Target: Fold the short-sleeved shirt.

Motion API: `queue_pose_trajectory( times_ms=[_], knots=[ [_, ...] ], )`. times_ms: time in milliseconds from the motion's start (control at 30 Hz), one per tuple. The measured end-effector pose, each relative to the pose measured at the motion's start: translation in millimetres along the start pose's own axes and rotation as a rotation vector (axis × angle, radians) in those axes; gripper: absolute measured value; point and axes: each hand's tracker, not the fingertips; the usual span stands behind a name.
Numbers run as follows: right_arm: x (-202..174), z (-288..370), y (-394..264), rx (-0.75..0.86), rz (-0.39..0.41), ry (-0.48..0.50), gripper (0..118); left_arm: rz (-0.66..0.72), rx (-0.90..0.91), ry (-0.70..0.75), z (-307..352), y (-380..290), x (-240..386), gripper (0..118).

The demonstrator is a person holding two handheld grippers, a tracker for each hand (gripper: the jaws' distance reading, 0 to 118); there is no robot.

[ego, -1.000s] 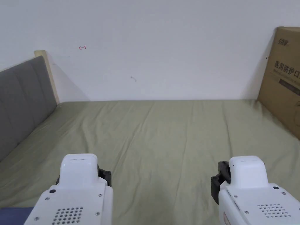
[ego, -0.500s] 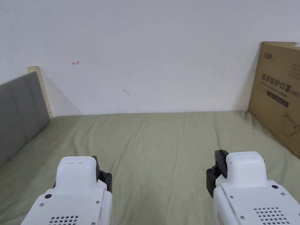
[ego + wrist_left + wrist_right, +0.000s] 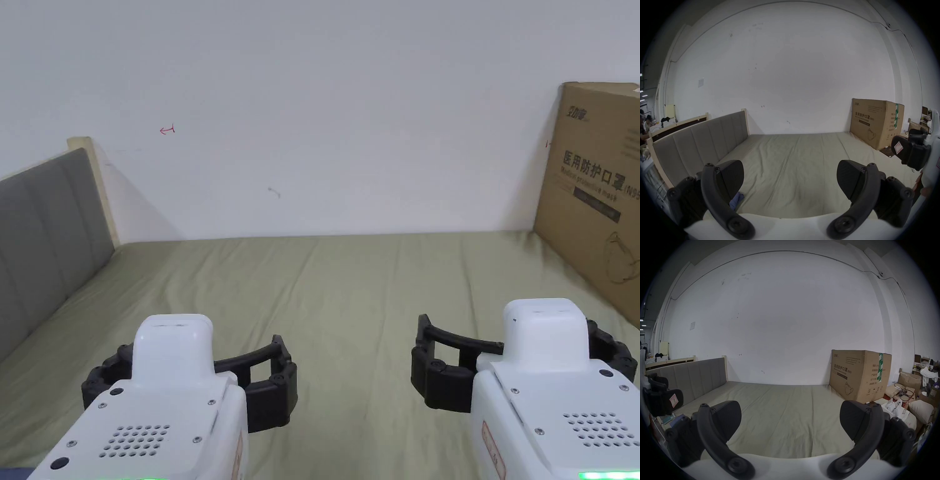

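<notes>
Peeking out at the near left edge of the bed [image 3: 786, 162], a blue cloth [image 3: 736, 198] is lying low beside your left gripper [image 3: 790, 180]; whether it is the short-sleeved shirt, you cannot tell. You are holding both sets of jaws spread wide and empty over the olive sheet, the right gripper [image 3: 790, 420] hovering farther off. Your left hand is sitting nearer, so you are probably facing a reach down and left first.

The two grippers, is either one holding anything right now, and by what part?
Nothing is held. The left gripper and the right gripper both hang open over the green sheet.
</notes>
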Motion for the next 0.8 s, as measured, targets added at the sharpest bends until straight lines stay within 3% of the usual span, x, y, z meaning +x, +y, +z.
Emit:
queue_pose_trajectory(
  times_ms=[200, 433, 800],
  knots=[
    [2, -1, -3, -0.017, 0.006, -0.010, 118, 0.110, -0.025, -0.067, 2, -1, -11, 115],
    [2, -1, -4, -0.040, -0.023, 0.012, 118, 0.043, -0.021, -0.011, 0, 3, -4, 115],
    [4, 1, -5, -0.061, 0.011, 0.011, 118, 0.004, -0.029, -0.028, -6, -1, 4, 115]
  ],
)
